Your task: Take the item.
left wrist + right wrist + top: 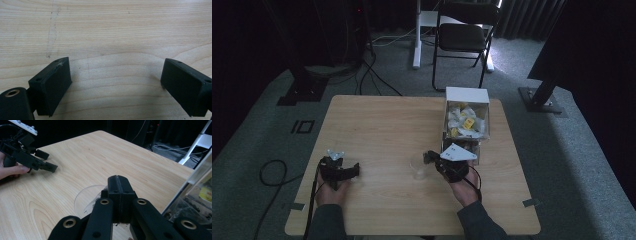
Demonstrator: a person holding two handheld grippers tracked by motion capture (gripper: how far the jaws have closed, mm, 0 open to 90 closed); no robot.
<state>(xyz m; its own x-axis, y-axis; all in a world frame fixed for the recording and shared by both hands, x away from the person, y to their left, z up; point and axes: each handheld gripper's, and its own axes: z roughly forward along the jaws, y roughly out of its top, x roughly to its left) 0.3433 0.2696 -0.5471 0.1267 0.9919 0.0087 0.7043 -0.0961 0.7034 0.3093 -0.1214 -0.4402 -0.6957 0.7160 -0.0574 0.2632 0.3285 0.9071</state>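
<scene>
Clear round dish lies flat on the surface, just left of the box. Right claw pressed closed over its rim; left claw spread, empty. No legible writing.

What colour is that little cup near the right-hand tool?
Colourless, see-through plastic cup; the right gripper view shows it best.

A light wooden table carries a clear box of packets at its far right and a clear round dish near the front.
</scene>
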